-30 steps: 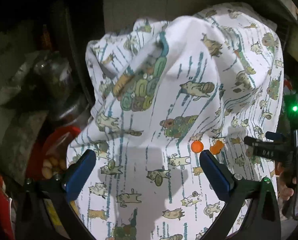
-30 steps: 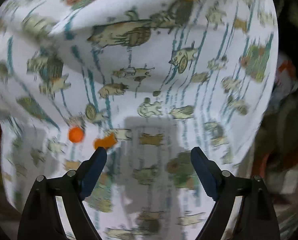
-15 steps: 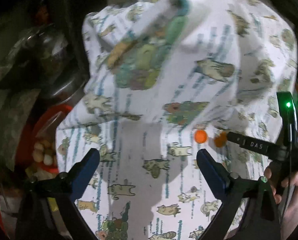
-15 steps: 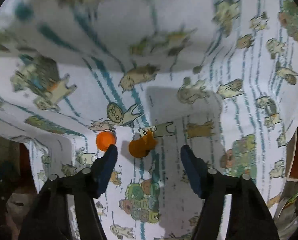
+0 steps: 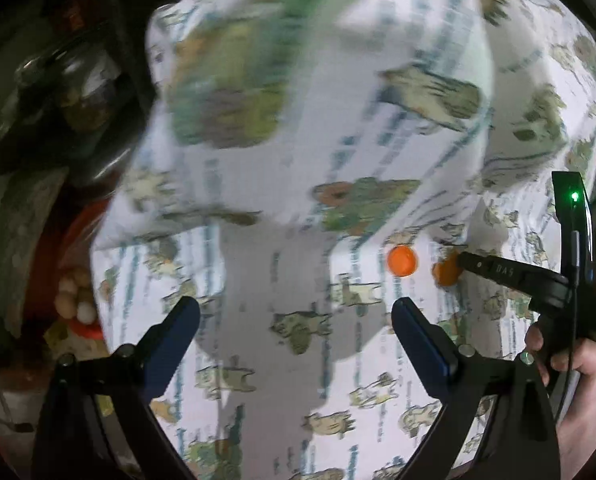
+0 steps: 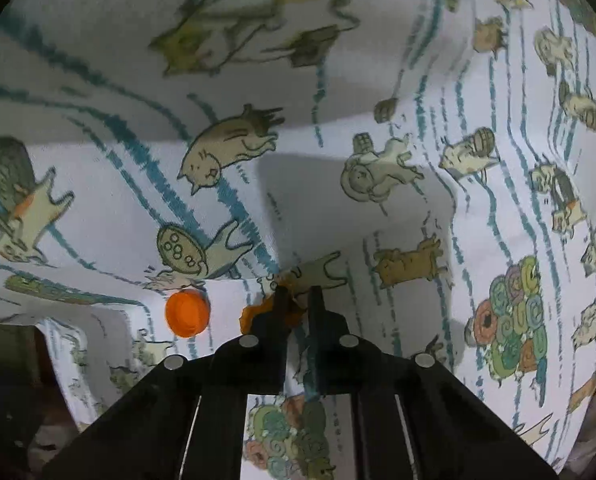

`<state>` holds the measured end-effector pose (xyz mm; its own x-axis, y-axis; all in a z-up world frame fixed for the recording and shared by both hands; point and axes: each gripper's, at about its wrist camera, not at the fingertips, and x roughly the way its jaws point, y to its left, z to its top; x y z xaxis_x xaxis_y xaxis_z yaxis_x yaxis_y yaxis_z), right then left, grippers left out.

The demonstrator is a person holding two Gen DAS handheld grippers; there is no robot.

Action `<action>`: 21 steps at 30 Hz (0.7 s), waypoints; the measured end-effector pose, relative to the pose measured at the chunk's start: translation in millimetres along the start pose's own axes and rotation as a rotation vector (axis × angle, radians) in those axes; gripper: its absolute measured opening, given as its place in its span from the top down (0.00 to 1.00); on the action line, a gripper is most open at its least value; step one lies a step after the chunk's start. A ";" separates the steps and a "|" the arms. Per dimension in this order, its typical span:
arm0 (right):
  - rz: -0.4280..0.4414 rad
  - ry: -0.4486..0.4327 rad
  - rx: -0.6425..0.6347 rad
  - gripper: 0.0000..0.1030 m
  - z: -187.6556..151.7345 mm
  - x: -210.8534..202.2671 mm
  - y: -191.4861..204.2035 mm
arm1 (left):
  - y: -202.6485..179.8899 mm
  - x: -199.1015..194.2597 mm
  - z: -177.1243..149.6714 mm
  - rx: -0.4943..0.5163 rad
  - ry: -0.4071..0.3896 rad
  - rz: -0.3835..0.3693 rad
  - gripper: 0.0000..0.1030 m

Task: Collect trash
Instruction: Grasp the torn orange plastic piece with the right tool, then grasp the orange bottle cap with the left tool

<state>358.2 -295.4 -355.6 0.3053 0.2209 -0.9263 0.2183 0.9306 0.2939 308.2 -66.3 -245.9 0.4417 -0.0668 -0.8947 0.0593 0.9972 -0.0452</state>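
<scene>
A white cloth printed with cats and teal stripes (image 5: 338, 152) (image 6: 338, 80) fills both views, draped over a raised shape. On it lie a round orange cap (image 5: 403, 261) (image 6: 187, 313) and a crumpled orange scrap (image 5: 445, 270) (image 6: 254, 314). My right gripper (image 6: 298, 294) is shut on the orange scrap; it also shows in the left wrist view (image 5: 464, 259) reaching in from the right. My left gripper (image 5: 294, 320) is open and empty, just short of the cap.
Left of the cloth are dark clutter, a shiny jar (image 5: 78, 92) and a red container holding pale round items (image 5: 74, 300). A hand holds the right gripper's handle (image 5: 578, 368). Dark surroundings lie beyond the cloth edges.
My right gripper moved in and closed on the orange scrap. My left gripper stayed open and moved closer to the cloth.
</scene>
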 end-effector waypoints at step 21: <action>-0.060 -0.056 -0.005 0.90 4.0 -97.4 -109.7 | -95.0 109.4 12.4 0.100 0.033 -0.021 0.47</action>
<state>308.3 -420.2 -296.7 0.3433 0.1485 -0.9274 0.2335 0.9429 0.2374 362.0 -168.8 -334.0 0.4100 -0.0847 -0.9082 0.1578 0.9873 -0.0209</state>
